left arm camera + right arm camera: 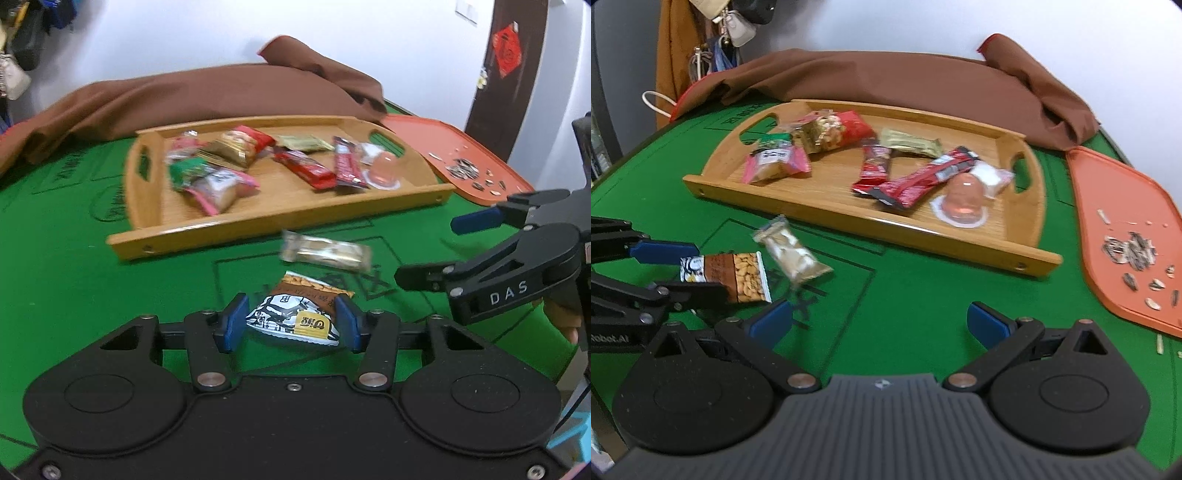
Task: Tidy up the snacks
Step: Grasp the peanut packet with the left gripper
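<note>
My left gripper (291,325) is shut on a brown and white peanut packet (295,314), whose sides bulge between the blue pads (234,325). In the right wrist view the peanut packet (735,275) sits in the left gripper (701,271) just above the green table. A pale beige snack packet (325,253) (790,254) lies on the felt just beyond it. Behind stands a wooden tray (258,221) (886,236) holding several wrapped snacks and a jelly cup (964,199). My right gripper (879,317) (432,251) is open over bare felt, with nothing between its fingers.
An orange tray (424,133) (1108,192) with sunflower seeds and shells lies to the right of the wooden tray. A brown cloth (221,92) (886,74) is heaped along the table's far edge. Bags hang at the wall on the far left.
</note>
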{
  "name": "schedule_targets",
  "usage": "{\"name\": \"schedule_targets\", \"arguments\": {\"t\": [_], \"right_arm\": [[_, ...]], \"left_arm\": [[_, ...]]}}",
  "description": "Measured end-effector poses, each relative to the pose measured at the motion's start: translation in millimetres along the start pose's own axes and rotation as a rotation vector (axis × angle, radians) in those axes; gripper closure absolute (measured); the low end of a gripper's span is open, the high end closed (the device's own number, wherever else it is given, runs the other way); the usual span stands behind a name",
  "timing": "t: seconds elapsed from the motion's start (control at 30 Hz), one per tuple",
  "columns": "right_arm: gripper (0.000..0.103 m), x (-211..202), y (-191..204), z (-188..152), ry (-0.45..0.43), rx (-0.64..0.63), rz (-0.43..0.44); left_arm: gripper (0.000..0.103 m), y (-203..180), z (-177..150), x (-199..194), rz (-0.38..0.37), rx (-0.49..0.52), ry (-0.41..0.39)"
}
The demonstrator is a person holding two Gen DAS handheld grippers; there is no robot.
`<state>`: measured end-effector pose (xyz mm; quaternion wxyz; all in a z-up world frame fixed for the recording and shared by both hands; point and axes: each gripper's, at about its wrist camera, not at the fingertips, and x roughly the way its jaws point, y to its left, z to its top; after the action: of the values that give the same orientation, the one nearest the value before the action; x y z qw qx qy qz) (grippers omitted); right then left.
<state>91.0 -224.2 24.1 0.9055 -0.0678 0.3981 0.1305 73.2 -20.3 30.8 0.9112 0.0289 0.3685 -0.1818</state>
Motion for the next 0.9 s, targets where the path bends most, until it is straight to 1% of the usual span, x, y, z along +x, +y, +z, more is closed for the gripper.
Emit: {"name": "schedule_targets", "arguments": {"t": [0.1, 0.17, 0.23, 0.27, 0.37, 0.53, 0.63, 0.7, 0.8, 0.9], "right_arm": [[0.0, 5.8, 10.9, 3.6, 0.0, -0.014, 0.024], [0.003, 10.1, 18.4, 6.8, 0.004, -0.022, 0.039], [0.007, 15.1, 24.7, 9.5, 0.015, -0.026, 0.055], [0.007, 18.2, 28.2, 10.8, 0.021, -0.029, 0.053], [0.011, 25.8, 32.6, 14.0, 0.024, -0.028, 0.005], [0.014, 35.8, 13.3, 17.4, 0.034, 0.076, -0.05], [0.014, 39.5, 1.8, 17.8, 0.01, 0.102, -0.149], [0.014, 40.0, -4.1, 18.2, 0.01, 0.119, -0.169], [0.014, 36.7, -6.5, 17.0, 0.019, 0.114, -0.11], [0.014, 30.4, 1.3, 16.1, 0.018, 0.055, -0.055]], "left_arm": [[0.055, 10.5, 0.4, -6.9, 0.048, -0.008, -0.022], [0.055, 17.9, 1.2, -7.7, 0.07, -0.024, -0.023], [0.055, 24.4, 1.2, -7.0, 0.079, -0.044, -0.02], [0.055, 26.2, 0.8, -6.5, 0.081, -0.049, -0.019], [0.055, 28.5, -1.7, -4.2, 0.086, -0.054, -0.014], [0.054, 30.2, -7.1, -1.0, 0.087, -0.06, 0.003], [0.053, 31.0, -9.1, -0.4, 0.084, -0.067, 0.007], [0.053, 31.8, -9.8, -0.5, 0.083, -0.072, 0.006], [0.052, 31.2, -10.5, -0.8, 0.093, -0.059, -0.003], [0.052, 28.9, -11.1, -0.8, 0.1, -0.041, -0.011]]}}
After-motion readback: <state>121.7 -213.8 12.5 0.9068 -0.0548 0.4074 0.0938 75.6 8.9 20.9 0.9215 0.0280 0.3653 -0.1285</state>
